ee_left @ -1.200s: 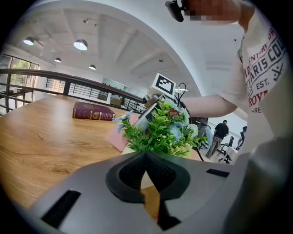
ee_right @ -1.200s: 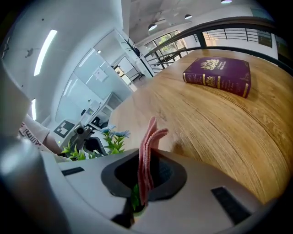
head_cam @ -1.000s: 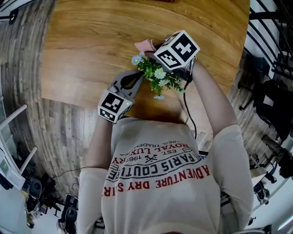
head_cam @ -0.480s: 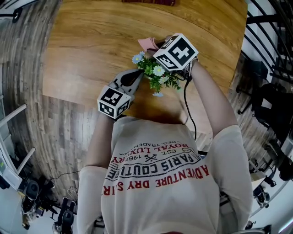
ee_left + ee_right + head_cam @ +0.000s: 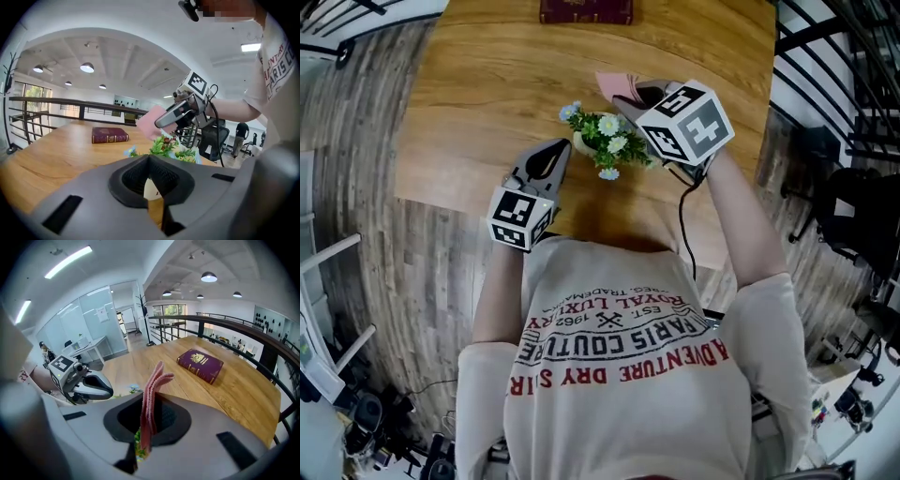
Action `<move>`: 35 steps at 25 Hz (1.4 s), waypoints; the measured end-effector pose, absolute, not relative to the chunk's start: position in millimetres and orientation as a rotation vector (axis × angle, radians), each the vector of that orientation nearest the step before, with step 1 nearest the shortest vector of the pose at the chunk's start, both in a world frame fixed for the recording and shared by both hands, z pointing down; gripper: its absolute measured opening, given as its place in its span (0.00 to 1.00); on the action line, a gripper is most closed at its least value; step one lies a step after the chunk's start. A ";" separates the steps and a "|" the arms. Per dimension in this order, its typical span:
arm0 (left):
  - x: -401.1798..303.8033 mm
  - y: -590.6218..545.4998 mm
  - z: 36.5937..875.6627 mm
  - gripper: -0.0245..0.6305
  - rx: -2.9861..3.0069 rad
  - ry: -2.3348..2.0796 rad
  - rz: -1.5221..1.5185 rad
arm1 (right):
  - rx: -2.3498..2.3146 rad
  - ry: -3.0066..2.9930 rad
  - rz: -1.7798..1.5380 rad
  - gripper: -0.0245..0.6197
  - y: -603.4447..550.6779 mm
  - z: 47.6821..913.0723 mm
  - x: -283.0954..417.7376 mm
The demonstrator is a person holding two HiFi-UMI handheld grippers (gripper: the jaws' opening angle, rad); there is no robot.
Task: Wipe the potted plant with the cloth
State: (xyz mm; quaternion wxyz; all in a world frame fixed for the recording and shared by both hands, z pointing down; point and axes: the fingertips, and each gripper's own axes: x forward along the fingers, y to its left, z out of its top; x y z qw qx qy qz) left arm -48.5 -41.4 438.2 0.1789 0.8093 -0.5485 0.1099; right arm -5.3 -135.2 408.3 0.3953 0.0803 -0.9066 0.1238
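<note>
The potted plant (image 5: pixel 602 139), green sprigs with small white and blue flowers in a white pot (image 5: pixel 151 187), stands on the wooden table (image 5: pixel 469 94) near its front edge. My right gripper (image 5: pixel 630 94) is shut on a folded pink cloth (image 5: pixel 153 385), which sticks up between its jaws. It hangs just behind and right of the flowers, cloth (image 5: pixel 614 84) clear of them. My left gripper (image 5: pixel 559 152) is shut, its tip close beside the pot on the left. In the left gripper view the plant (image 5: pixel 171 147) shows just past the closed jaws.
A dark red book (image 5: pixel 586 11) lies at the table's far edge. A black railing (image 5: pixel 225 324) runs beyond the table. The person's torso fills the lower head view. Office chairs and another person stand far off in the left gripper view.
My right gripper has lifted with the cloth and moved from over the flowers to their right. The left gripper rose slightly, staying beside the pot. The book has come into the head view.
</note>
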 end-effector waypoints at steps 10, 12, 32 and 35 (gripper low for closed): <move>-90.0 -41.8 400.4 0.06 2.417 -1.593 0.387 | 0.321 -2.416 0.358 0.09 -88.3 364.3 -38.6; -102.3 -42.8 399.0 0.06 2.445 -1.551 0.387 | 0.344 -2.410 0.375 0.09 -80.8 367.8 -55.3; -206.1 -32.7 431.3 0.06 2.554 -1.242 0.454 | 0.816 -2.158 0.655 0.09 -50.0 492.1 -129.5; -207.0 -26.4 443.9 0.06 2.555 -1.192 0.482 | 0.956 -2.093 0.676 0.09 -52.6 515.2 -109.6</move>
